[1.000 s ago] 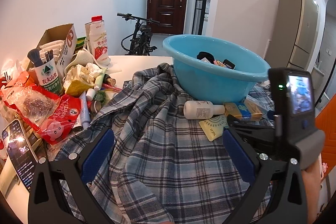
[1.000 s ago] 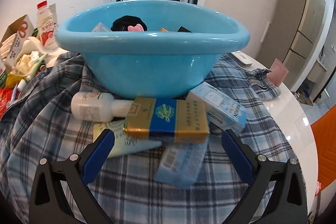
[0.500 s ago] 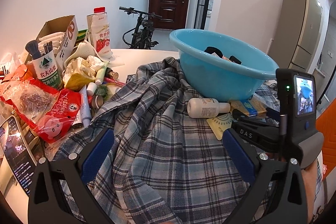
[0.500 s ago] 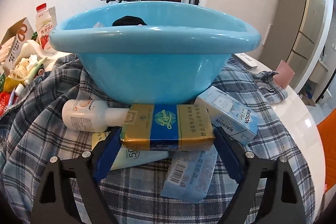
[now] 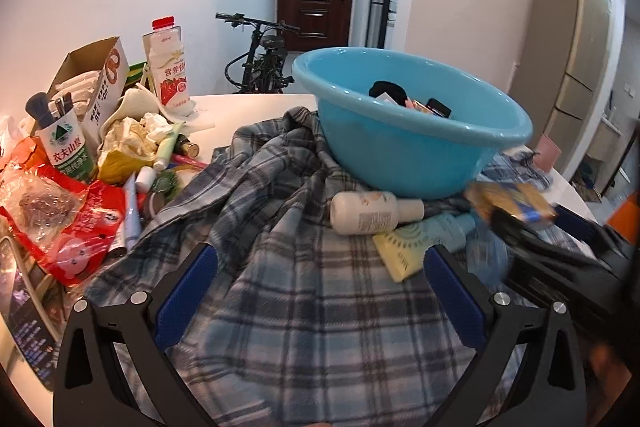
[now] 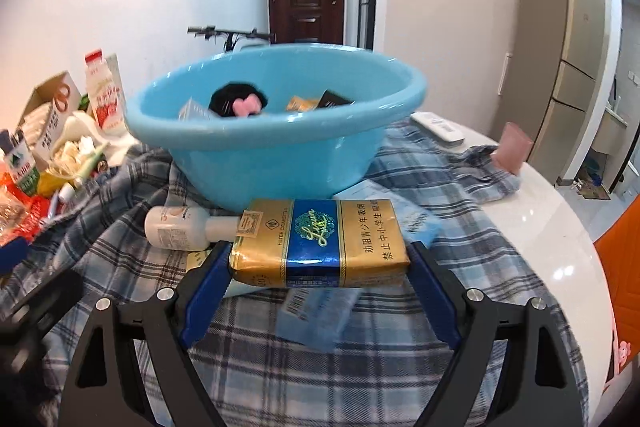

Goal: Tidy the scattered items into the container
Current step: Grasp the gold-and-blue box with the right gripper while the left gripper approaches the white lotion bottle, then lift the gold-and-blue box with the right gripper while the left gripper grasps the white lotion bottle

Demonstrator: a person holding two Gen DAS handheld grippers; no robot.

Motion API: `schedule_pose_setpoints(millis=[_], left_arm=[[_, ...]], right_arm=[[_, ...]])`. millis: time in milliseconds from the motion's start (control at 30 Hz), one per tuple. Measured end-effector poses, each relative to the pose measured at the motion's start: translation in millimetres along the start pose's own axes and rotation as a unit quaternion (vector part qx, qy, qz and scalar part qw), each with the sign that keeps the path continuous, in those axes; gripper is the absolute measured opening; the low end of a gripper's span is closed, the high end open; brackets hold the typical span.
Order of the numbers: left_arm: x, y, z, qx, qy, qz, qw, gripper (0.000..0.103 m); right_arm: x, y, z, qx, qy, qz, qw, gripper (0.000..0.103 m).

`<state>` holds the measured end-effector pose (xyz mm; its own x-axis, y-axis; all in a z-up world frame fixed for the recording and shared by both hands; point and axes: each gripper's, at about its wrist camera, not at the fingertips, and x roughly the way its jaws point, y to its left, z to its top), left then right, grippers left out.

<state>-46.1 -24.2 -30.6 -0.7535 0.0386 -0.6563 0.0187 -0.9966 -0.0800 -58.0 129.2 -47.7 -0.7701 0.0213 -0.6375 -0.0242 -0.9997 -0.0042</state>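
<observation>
Two fingers (image 6: 204, 291) clamping cigarette pack (image 6: 320, 243) ends

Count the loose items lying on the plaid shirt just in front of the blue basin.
4, besides the gold-and-blue cigarette pack in the right gripper: white plastic bottle, yellow tube beneath it, light-blue box at right, pale-blue packet nearest. More may hide underneath.

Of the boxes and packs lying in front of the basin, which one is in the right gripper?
The gold-and-blue cigarette pack, clamped end to end in the right gripper and lifted off the plaid shirt; the pale blue packs lie loose on it.
</observation>
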Motion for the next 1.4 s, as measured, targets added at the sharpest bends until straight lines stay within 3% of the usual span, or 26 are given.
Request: schedule_pose_setpoints(millis=[267, 367, 700, 933, 1100, 1167, 1300, 1400], left_arm=[[48.9, -44.3, 14.0, 0.044, 0.032, 0.011, 0.9984, 0.103], [67.4, -55.4, 16.4, 0.050, 0.038, 0.034, 0.9974, 0.102], [106.4, -70.7, 18.9, 0.043, 0.052, 0.062, 0.9958, 0.102], [116.4, -65.7, 19.9, 0.032, 0.067, 0.076, 0.9944, 0.103], [117.4, -63.9, 19.6, 0.026, 0.072, 0.055, 0.9955, 0.102], [113.5, -64.2, 19.7, 0.024, 0.064, 0.035, 0.9971, 0.092], [107.9, -63.2, 19.3, 0.012, 0.060, 0.007, 0.9981, 0.092], [103.2, -63.1, 18.9, 0.017, 0.057, 0.010, 0.9982, 0.092]], right_arm=[[-34.8, -49.6, -4.7, 0.035, -0.035, 0.011, 0.999, 0.088], [-35.4, -58.6, -6.0, 0.043, -0.037, 0.020, 0.998, 0.088], [-33.1, -68.4, -9.0, 0.036, -0.042, 0.060, 0.997, 0.088], [-34.0, -77.3, -5.8, 0.042, -0.048, 0.063, 0.996, 0.088], [-33.6, -82.9, -5.9, 0.052, -0.047, 0.061, 0.996, 0.088], [-34.2, -83.4, -6.2, 0.053, -0.047, 0.059, 0.996, 0.088], [-36.1, -82.7, -6.4, 0.051, -0.048, 0.057, 0.996, 0.088], [-39.5, -81.9, -6.5, 0.049, -0.050, 0.055, 0.996, 0.088]])
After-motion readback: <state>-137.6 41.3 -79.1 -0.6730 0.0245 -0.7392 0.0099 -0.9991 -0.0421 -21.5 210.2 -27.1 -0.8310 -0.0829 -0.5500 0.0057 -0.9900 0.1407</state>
